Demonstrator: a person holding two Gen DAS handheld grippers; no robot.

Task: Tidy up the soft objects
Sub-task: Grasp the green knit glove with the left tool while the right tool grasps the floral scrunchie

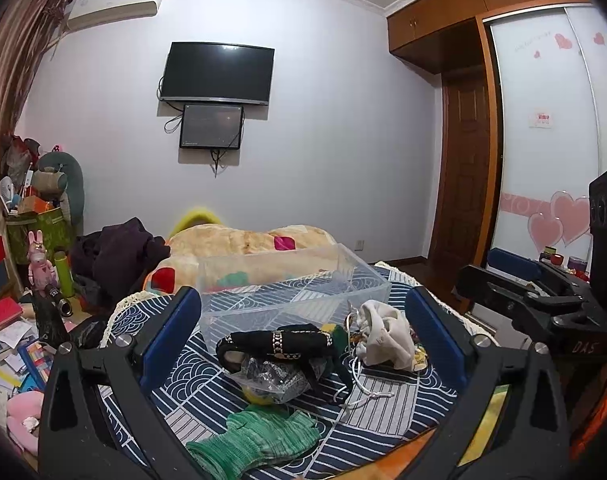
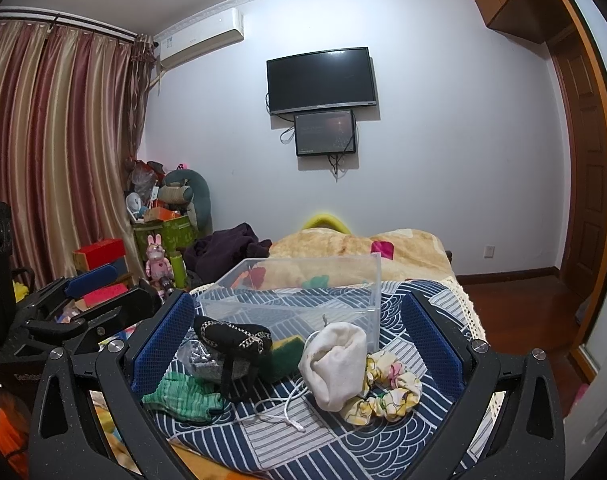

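A pile of soft items lies on a blue patterned cloth (image 1: 403, 396) in front of a clear plastic bin (image 1: 291, 284). It holds a black trimmed pouch (image 1: 275, 342), a white drawstring bag (image 1: 387, 338), a green knit glove (image 1: 259, 438) and a floral scrunchie (image 2: 387, 390). My left gripper (image 1: 303, 328) is open and empty, its blue pads either side of the pile. My right gripper (image 2: 299, 340) is open and empty above the same pile; the bin (image 2: 303, 300), pouch (image 2: 233, 338), bag (image 2: 335, 360) and glove (image 2: 183, 396) show there too.
A beige blanket (image 1: 243, 244) and dark clothes (image 1: 119, 256) lie behind the bin. Boxes, books and toys crowd the left side (image 1: 35, 264). A wardrobe and door (image 1: 463, 184) stand at the right. A green and yellow sponge (image 2: 285, 354) lies beside the pouch.
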